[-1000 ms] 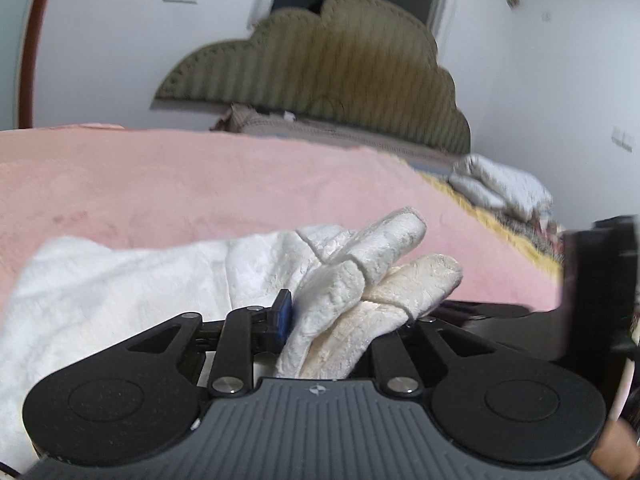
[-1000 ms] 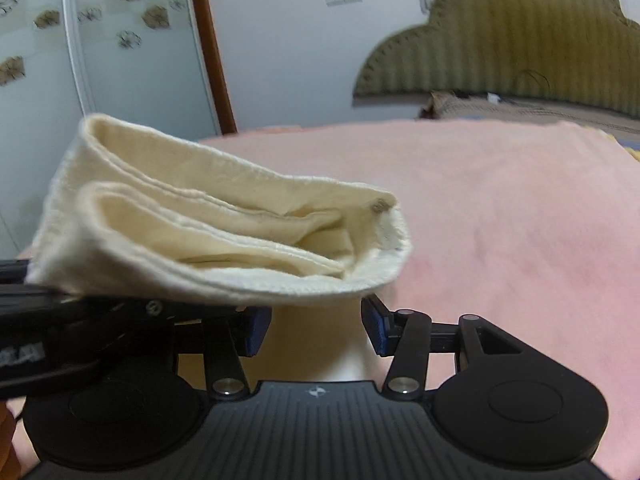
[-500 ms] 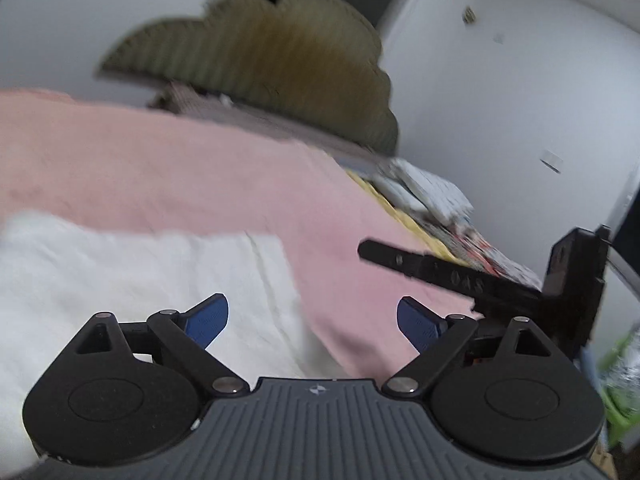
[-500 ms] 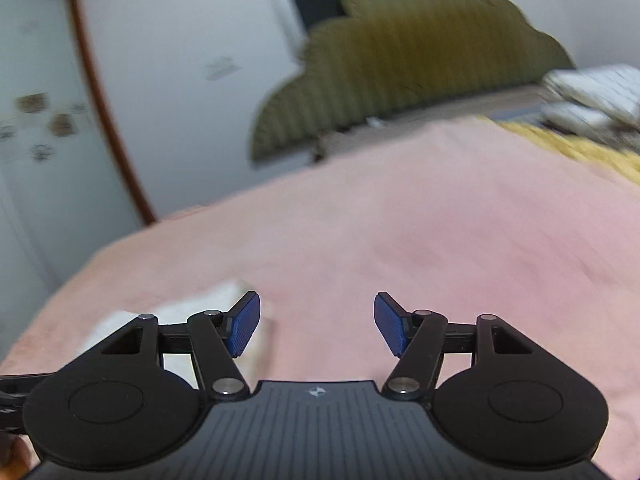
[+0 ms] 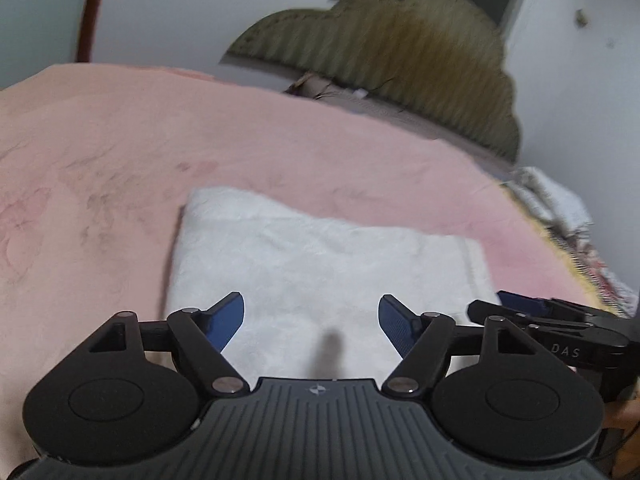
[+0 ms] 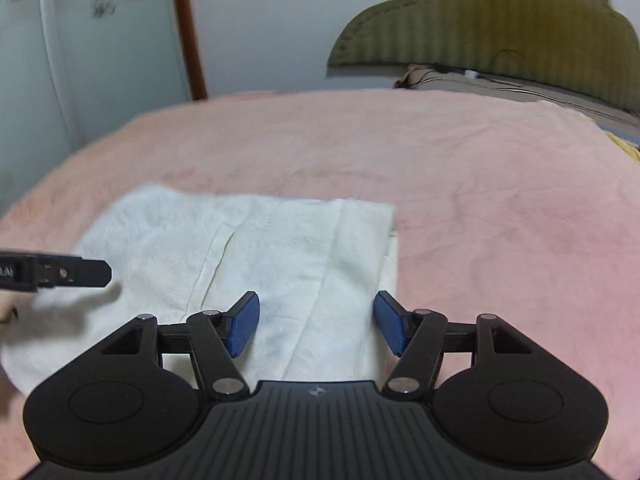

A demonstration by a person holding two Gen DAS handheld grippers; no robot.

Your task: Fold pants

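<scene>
a home bedroom: bed with pink blanket (image 6: 480,184) and olive scalloped headboard (image 6: 500,28)

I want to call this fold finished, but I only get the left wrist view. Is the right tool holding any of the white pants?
Observer: No. In the right wrist view the right tool is open over the pants, with nothing between its pads.
Operator: Is the fold's right-hand edge tidy?
Observer: Not quite. A lower layer peeks out past the top layer there.
Operator: Anything showing on the top face?
Observer: A seam runs along it, to the left of the right tool.
</scene>
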